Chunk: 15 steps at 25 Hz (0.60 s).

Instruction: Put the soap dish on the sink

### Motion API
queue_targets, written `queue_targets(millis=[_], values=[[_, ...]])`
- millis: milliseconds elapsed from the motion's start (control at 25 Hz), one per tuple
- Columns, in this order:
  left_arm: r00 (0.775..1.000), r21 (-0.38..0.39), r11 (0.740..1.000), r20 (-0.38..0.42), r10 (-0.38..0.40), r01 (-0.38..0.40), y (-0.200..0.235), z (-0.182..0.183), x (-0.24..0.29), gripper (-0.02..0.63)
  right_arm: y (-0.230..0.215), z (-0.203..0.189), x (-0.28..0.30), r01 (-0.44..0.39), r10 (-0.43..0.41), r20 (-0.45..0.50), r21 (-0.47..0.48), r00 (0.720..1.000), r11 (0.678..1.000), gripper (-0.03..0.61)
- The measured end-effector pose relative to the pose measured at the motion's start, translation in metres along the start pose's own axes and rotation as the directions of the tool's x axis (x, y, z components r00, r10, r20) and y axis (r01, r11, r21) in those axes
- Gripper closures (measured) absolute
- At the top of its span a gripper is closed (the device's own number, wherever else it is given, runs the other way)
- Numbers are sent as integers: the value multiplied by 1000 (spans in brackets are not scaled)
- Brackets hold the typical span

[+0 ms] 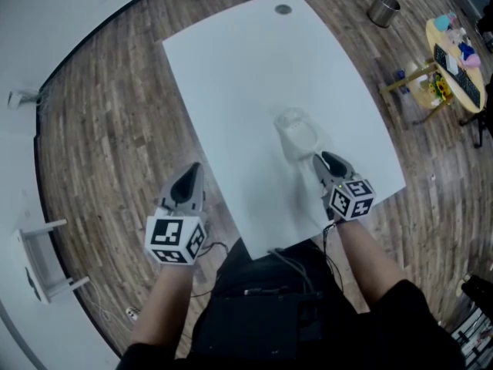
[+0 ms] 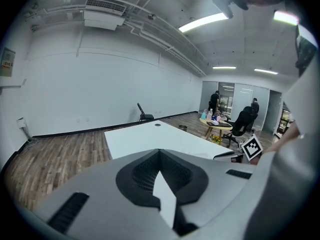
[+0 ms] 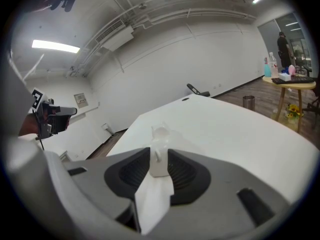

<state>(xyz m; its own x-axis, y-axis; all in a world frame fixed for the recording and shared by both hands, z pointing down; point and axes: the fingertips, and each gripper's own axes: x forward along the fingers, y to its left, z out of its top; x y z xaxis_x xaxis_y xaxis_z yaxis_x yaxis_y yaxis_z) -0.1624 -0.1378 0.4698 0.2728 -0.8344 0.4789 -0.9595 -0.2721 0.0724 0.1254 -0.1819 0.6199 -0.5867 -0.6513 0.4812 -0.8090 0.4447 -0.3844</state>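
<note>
A clear, pale soap dish [image 1: 296,133] rests on the white table [image 1: 231,75], right of the middle. My right gripper [image 1: 323,160] is just behind the dish's near end. In the right gripper view its jaws stand apart around the near edge of the dish [image 3: 160,134], and the pads do not press on it. My left gripper [image 1: 191,177] hovers off the table's left edge over the wooden floor. Its jaws meet at the tip with nothing between them. It shows again, shut, in the left gripper view as my left gripper [image 2: 160,156].
A metal bin [image 1: 383,8] stands on the floor beyond the table's far right corner. A round wooden side table [image 1: 454,60] with bottles and a keyboard is at the right. A white rack [image 1: 38,268] sits at the left wall. People stand far off [image 2: 215,101].
</note>
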Motion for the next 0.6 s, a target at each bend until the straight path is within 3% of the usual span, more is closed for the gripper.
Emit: queue_targets(millis=[600], values=[[1000, -4, 1000, 11, -17, 17, 1, 3, 3, 624, -3, 14, -14, 47, -46, 34, -32, 998, 998, 454]])
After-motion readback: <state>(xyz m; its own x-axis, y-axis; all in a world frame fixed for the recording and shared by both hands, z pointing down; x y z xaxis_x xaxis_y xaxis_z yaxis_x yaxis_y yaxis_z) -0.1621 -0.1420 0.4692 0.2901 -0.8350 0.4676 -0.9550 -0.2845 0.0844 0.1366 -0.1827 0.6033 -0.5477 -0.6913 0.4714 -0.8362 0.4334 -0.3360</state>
